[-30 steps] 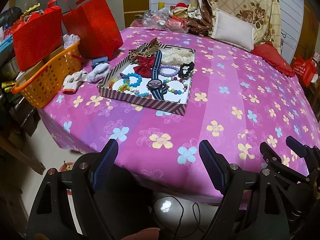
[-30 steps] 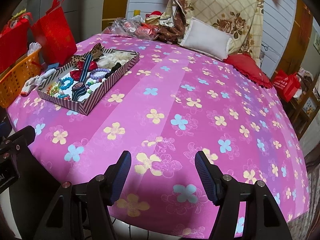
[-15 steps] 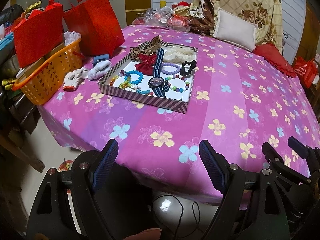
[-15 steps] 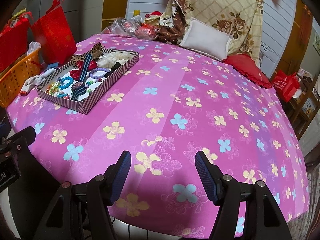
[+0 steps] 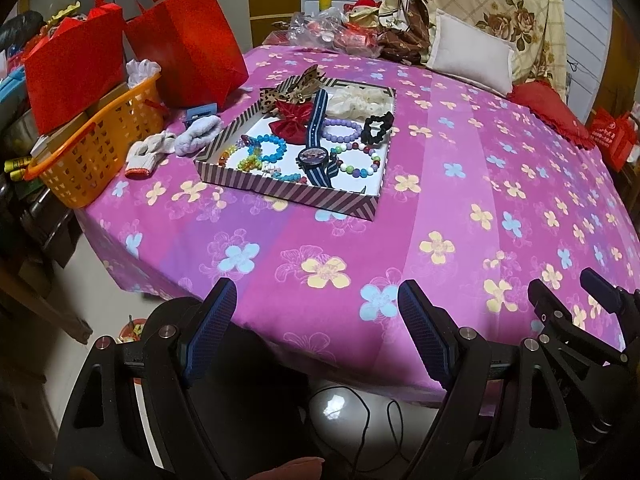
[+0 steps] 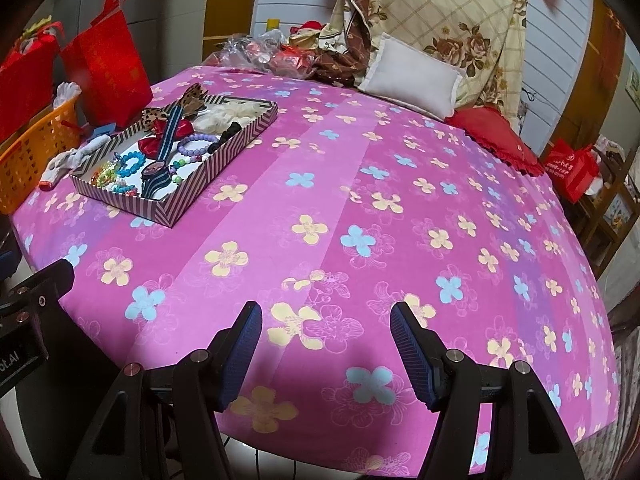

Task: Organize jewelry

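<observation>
Approaching: you're holding both hand-held grippers (image 5: pixel 316 328) (image 6: pixel 326 344) apart, empty; next, reaching the striped jewelry tray (image 5: pixel 280 194) for the watch (image 5: pixel 314 156).

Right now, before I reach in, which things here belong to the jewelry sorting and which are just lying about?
For the job:
striped tray
blue watch
purple bead bracelet
blue bead bracelet
black scrunchie
red bow

Lying about:
orange basket
red bags
white gloves
white pillow
</observation>
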A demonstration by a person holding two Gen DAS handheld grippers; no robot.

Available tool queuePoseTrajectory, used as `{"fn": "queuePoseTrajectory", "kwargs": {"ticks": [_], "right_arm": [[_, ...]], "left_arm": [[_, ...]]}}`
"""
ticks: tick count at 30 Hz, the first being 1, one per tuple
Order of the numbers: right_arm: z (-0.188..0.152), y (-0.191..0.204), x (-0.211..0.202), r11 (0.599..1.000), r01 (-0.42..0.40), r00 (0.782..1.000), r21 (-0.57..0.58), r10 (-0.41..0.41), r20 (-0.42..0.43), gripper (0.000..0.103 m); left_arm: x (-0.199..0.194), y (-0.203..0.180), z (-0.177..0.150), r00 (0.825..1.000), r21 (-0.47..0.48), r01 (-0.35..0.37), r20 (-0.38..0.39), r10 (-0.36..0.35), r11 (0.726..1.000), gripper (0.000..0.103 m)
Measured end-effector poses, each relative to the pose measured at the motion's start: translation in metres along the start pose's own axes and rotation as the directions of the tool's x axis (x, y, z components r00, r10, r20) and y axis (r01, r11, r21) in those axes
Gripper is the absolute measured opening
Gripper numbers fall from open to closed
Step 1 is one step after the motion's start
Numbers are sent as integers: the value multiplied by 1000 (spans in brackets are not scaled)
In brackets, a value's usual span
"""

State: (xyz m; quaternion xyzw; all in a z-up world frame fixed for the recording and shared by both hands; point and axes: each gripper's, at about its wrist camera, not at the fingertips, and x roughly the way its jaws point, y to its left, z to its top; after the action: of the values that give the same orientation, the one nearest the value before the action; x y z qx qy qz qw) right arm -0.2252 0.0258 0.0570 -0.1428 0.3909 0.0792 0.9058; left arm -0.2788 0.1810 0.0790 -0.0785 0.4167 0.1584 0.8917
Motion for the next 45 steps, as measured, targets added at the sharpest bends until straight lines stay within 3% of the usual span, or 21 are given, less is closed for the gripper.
{"fn": "queuePoseTrajectory", "kwargs": {"ticks": [45], "right_arm": [[0, 2, 0, 1000, 2, 1000, 4, -2, 0, 65]], "left_arm": [[7, -7, -7, 1000, -6, 22, -14, -22, 1000, 83]]}}
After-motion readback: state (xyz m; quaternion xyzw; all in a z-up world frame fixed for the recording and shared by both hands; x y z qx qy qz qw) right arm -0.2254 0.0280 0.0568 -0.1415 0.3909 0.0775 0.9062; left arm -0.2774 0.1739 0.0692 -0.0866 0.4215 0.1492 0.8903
